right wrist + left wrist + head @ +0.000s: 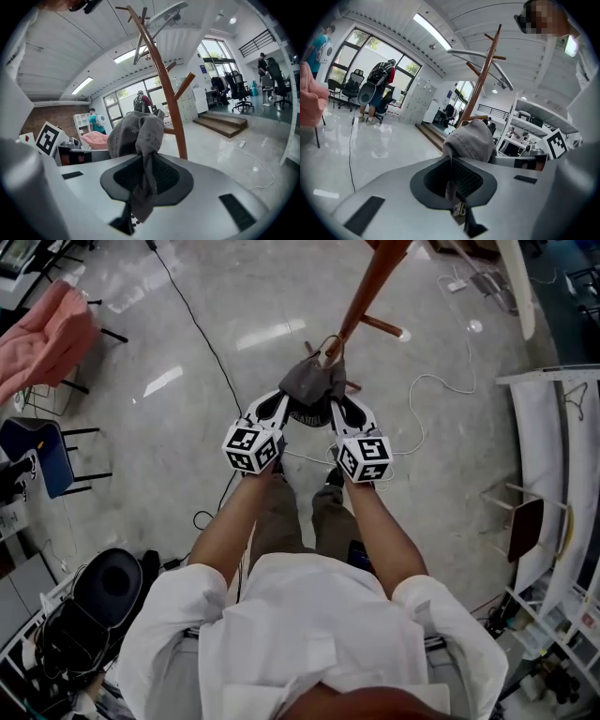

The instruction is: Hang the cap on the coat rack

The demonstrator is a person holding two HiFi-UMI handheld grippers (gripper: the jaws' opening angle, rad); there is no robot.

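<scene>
A grey cap (312, 381) hangs between my two grippers, just in front of the brown wooden coat rack (373, 285). My left gripper (283, 407) is shut on the cap's left edge; in the left gripper view the cap (471, 139) bulges above the jaws and a strap end runs down between them. My right gripper (339, 409) is shut on the cap's right side, and in the right gripper view grey fabric (138, 136) is bunched and pinched between its jaws. The coat rack (161, 79) rises right behind the cap, with pegs branching higher up. The coat rack (482, 79) stands beyond the cap.
Cables (441, 381) trail over the shiny floor around the rack's base. A pink cloth (47, 334) drapes a chair at the left, a blue chair (42, 454) below it. White shelving (553, 456) lines the right side. People (377, 91) stand far off by the windows.
</scene>
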